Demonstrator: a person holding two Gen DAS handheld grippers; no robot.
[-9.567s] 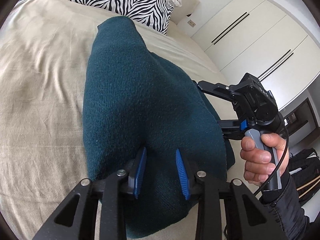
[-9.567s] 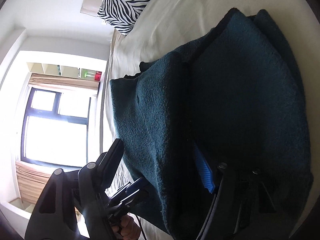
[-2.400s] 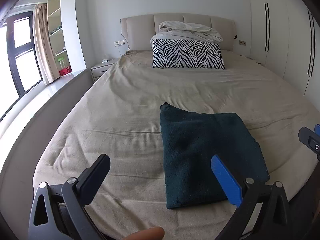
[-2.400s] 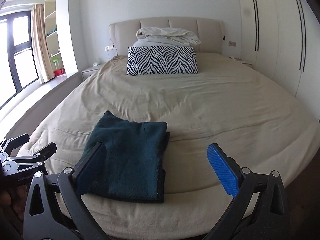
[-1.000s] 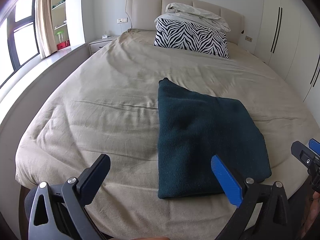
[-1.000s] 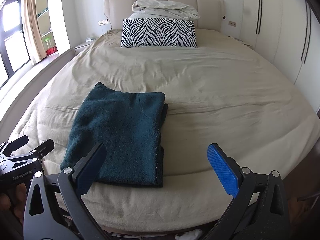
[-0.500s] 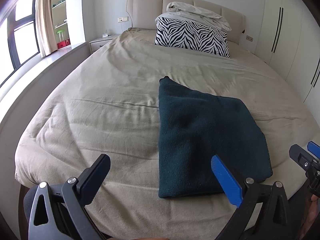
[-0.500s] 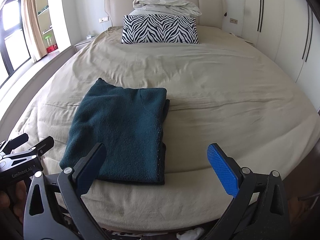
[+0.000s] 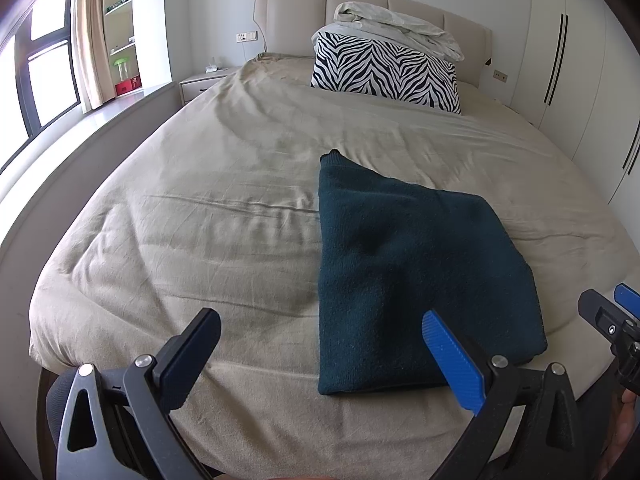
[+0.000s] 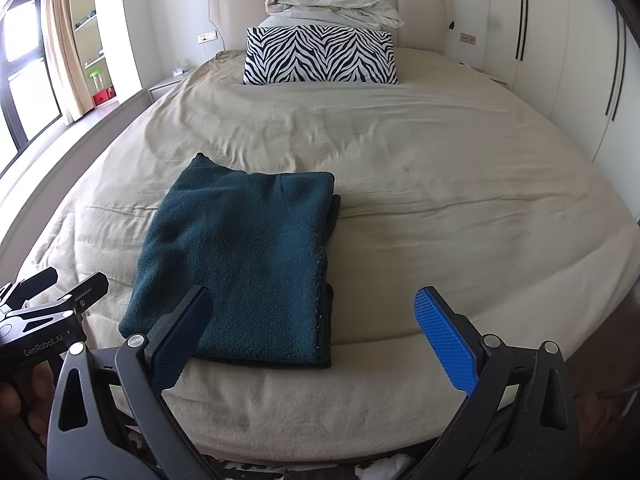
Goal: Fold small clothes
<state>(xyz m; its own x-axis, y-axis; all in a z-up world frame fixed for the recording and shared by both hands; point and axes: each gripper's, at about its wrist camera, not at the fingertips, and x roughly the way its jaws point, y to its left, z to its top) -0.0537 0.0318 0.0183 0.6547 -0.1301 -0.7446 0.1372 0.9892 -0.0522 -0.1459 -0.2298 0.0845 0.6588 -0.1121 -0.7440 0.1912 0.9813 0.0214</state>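
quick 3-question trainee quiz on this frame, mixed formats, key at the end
1. True or false: the left gripper is shut on the teal sweater.
2. Multiple choice: the sweater lies A) unfolded flat, B) folded in a stack near the bed's foot edge, C) on the zebra pillow.
3. Fill in: the right gripper is ____ and holds nothing.

Key: 1 false; 2 B; 3 open.
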